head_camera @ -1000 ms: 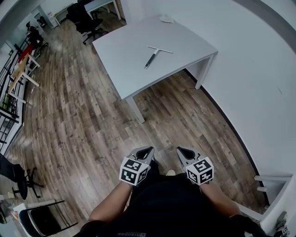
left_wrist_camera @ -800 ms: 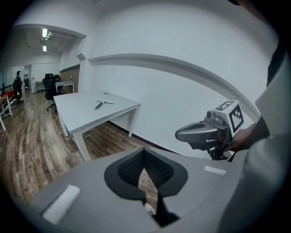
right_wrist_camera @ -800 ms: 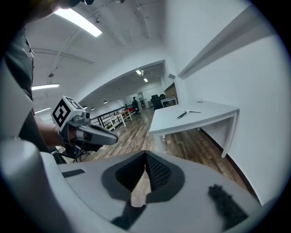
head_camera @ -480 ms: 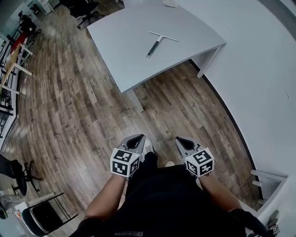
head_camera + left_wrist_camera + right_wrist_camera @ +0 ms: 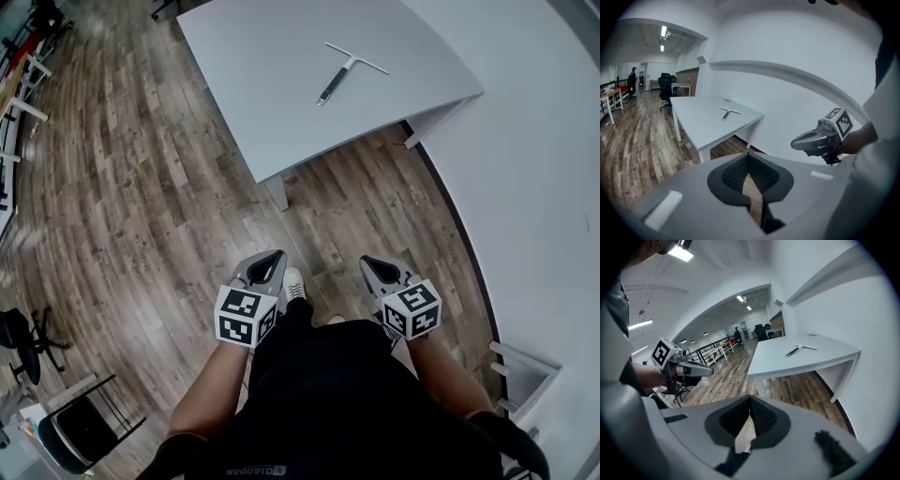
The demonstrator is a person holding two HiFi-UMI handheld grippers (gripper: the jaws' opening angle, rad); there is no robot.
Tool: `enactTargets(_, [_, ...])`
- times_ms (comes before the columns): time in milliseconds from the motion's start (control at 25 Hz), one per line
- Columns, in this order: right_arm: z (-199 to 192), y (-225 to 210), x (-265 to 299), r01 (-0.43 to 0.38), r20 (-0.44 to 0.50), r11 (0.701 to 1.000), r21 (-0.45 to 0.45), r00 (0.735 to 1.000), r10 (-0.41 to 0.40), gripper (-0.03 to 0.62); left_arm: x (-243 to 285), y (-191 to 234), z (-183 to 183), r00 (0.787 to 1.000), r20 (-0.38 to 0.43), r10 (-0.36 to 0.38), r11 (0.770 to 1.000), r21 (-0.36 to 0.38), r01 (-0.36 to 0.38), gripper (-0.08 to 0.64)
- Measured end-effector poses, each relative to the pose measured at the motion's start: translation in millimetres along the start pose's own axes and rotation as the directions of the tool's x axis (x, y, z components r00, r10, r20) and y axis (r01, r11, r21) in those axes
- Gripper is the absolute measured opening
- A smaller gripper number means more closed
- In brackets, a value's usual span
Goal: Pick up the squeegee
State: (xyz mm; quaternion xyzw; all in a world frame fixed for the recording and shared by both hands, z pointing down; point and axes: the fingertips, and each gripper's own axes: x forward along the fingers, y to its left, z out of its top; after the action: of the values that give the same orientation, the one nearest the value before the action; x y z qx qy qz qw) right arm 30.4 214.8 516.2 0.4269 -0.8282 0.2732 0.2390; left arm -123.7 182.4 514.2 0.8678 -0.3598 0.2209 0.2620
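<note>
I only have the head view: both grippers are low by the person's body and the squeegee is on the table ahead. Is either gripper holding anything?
Observer: No. In its own view the left gripper has its jaws together on nothing.
Operator: And the other one?
Observer: The right gripper is also shut and empty in its view.
Operator: Anything ahead that I'm missing?
Observer: A small white object lies on the table beyond the squeegee, apart from it.

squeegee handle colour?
The squeegee has a black grip, turning silvery toward the blade. Clearest in the head view.
</note>
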Motion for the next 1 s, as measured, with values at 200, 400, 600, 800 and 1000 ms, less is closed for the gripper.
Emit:
enactTargets(200, [36,1,37,-0.004,-0.012,1.000,-0.006,1.000,0.003,0.006,9,38,19,1.000,0.014,-0.021,1.000,-0.009,0.021,0.007])
enactTargets(400, [68,-6,60,0.016,0.005,1.000,0.000,1.000,-0.016,0.006,21,65,40,0.999,0.030,-0.039,0.999,0.007,0.039,0.006])
enactTargets(600, [82,-14,68,0.033,0.009,0.999,0.001,0.999,-0.033,0.006,27,79,52,0.998,0.045,-0.046,0.999,0.003,0.046,0.007])
enactTargets(800, [91,-30,69,0.051,0.021,0.999,0.014,0.998,-0.051,0.006,38,80,62,0.997,0.045,-0.061,0.998,0.009,0.061,0.007])
enactTargets(1000, [95,-55,70,0.034,0.031,0.999,0.030,0.999,-0.035,0.006,58,71,70,0.998,0.041,-0.050,0.999,0.005,0.049,0.006])
